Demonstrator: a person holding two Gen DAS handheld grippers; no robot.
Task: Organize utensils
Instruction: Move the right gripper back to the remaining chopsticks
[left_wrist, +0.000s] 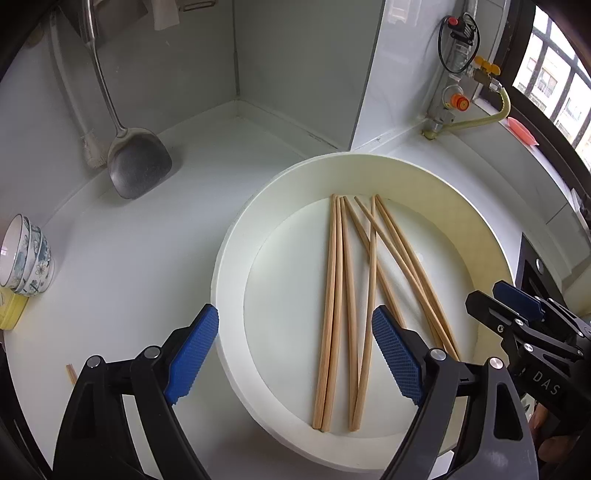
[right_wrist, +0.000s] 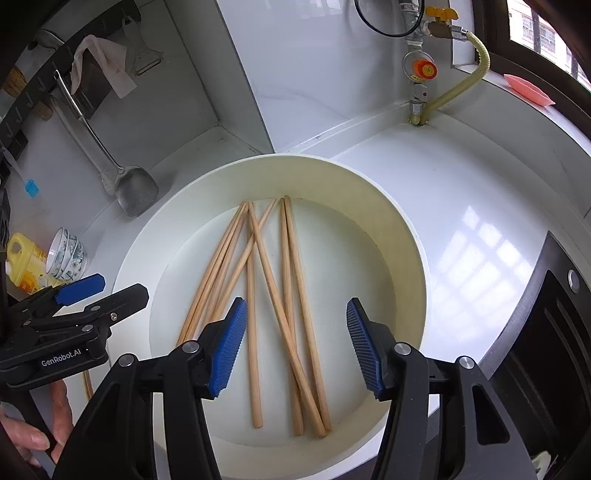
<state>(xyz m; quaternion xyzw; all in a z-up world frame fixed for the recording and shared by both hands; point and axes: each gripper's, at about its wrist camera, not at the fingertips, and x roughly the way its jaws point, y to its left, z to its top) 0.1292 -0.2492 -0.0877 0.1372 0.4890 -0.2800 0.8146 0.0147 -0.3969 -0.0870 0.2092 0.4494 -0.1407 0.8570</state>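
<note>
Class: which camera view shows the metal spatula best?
The left wrist view: the metal spatula appears larger, blade and handle clear against the counter. The right wrist view shows it whole too, but smaller and farther off.

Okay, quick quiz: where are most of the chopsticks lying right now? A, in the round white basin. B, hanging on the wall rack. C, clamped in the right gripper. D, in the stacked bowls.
A: the chopsticks lie loose on the basin floor.

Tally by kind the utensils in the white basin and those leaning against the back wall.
Wooden chopsticks in the white basin: 7
Metal spatula leaning against the wall: 1
Scrubbing brush beside it: 1
Total: 9
</note>
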